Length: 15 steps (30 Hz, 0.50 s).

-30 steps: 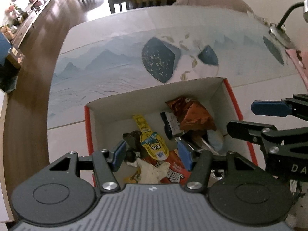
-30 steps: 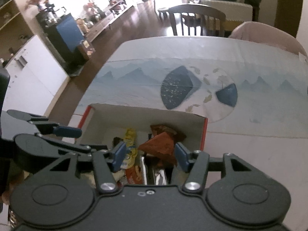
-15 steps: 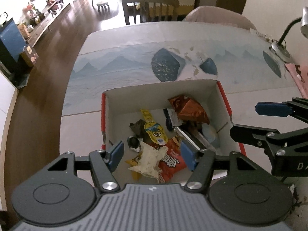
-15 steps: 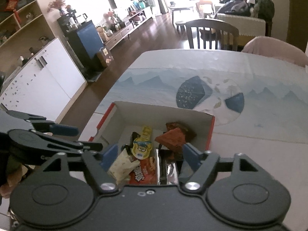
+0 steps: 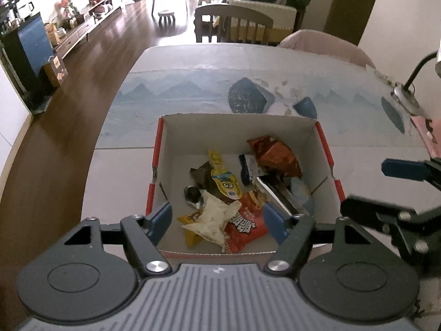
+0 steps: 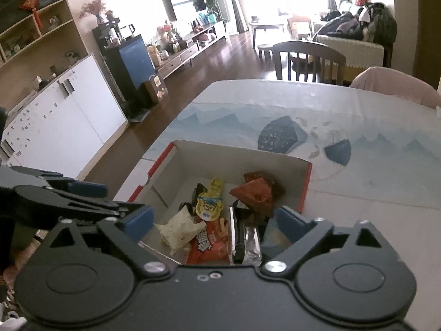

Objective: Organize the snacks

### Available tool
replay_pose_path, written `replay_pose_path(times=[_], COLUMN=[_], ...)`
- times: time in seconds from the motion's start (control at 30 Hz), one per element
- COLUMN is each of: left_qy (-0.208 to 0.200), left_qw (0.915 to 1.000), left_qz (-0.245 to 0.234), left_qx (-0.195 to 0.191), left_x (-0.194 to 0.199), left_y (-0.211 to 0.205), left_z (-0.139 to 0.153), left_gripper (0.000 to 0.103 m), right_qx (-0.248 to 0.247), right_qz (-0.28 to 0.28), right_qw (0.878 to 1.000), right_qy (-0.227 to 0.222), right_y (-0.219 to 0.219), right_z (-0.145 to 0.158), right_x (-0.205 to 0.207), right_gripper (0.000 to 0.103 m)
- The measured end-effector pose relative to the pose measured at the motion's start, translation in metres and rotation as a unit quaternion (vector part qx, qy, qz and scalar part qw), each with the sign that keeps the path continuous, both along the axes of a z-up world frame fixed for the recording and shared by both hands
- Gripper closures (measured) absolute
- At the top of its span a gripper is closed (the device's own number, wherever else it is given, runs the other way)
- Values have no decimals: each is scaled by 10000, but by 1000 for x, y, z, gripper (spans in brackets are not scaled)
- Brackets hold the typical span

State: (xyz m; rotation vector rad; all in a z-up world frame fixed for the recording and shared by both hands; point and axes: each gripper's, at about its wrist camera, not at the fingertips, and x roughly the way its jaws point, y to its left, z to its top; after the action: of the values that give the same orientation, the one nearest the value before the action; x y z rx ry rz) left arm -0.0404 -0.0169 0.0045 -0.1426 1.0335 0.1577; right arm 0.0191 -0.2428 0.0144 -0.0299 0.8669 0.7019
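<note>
Left tongs [image 5: 217,222] are spreading apart with nothing clamped, tilted steeply down over the near end of the box [image 5: 321,138]; right tongs [image 6: 215,220] are likewise widening and empty, angled down over the same near edge. Snacks lie loose inside, in the lower middle of both frames: a cream wrapper [image 5: 212,218], a red packet [image 5: 245,224], a yellow cartoon pouch [image 5: 224,182] and an orange-brown bag [image 5: 273,154]. Around the box spreads the bench [image 5: 193,82].

Daylight blazes in from beyond the table [image 5: 193,82], blowing out the far room white. Fisheye bends the edges; the floor [image 5: 82,63] left of it glares.
</note>
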Motion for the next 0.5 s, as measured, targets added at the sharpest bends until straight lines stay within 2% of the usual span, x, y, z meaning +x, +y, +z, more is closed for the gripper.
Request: replay_pose_path(times=[0.07,0.1,0.2,0.27,0.5], left_qy=[-101,-149,-333,-426,-383], left_qw=[9999,9999,9994,9989,9991], left_qz=[58,65,79,83,96], left_qx=[-42,-36,-75,-151,-141], left_x=[-4,-6,-10,-12,-12], left_y=[-1,-2,-4,-4,-11], left_z=[-2,-2,-1,0,-6], left_gripper=[25,20,14,4,2], right_qx=[33,31,-6,72,306], right_qz=[-28,-49,-172,-289,-611], right_qw=[9999,9997,9993,9991,9970], right_qy=[-137,-219,-334,-311,-377], right_y=[-1,-2,-5,-8,-18], right_z=[-1,-2,-6,-8,-10], right_x=[-5,-8,-13,-15,-17], right_gripper=[0,0,0,0,0])
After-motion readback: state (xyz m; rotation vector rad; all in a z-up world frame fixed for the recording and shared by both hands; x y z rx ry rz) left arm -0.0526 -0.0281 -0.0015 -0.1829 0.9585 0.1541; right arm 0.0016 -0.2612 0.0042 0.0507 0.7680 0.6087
